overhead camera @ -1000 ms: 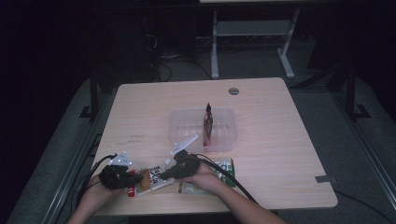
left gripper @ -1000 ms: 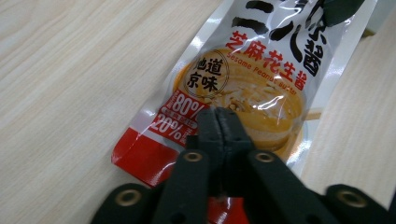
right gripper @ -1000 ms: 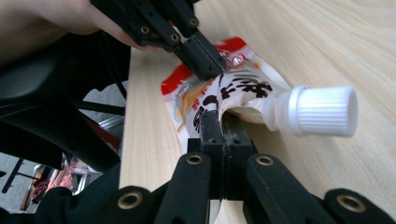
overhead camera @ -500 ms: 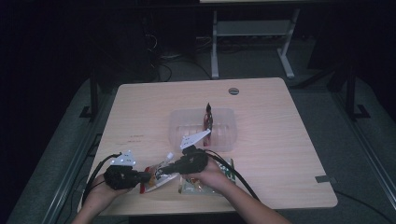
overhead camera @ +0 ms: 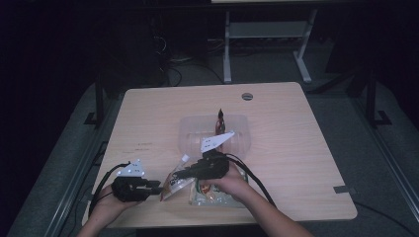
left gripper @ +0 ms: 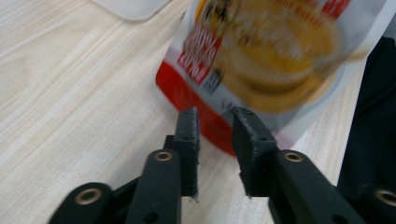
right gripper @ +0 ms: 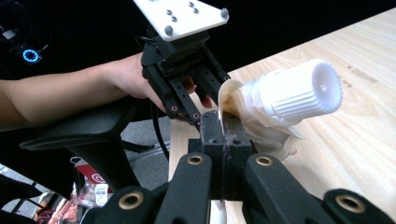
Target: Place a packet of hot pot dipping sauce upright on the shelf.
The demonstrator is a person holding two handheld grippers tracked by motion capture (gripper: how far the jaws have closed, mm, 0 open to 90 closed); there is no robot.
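Observation:
A spouted food pouch (overhead camera: 174, 183) with a white screw cap (right gripper: 299, 93) hangs tilted above the table's near edge. My right gripper (right gripper: 225, 123) is shut on the pouch's crumpled top, just beside the cap. My left gripper (left gripper: 215, 121) points at the pouch's red lower edge (left gripper: 205, 119). Its jaws have just been opening and stand apart. That edge lies at the tips, with no pad pressing on it. From above, the left gripper (overhead camera: 157, 186) sits low on the left and the right gripper (overhead camera: 182, 174) is higher, to its right.
A clear plastic tub (overhead camera: 190, 129) stands mid-table with a brown packet (overhead camera: 221, 118) upright in it. Another wrapped packet (overhead camera: 212, 196) lies under my right hand. The wooden table (overhead camera: 296, 148) has a round cable hole (overhead camera: 247, 96) at the back.
The right gripper has risen and drawn the pouch up toward the tub. The left gripper stayed near the table's front edge and its jaws came apart off the pouch's bottom.

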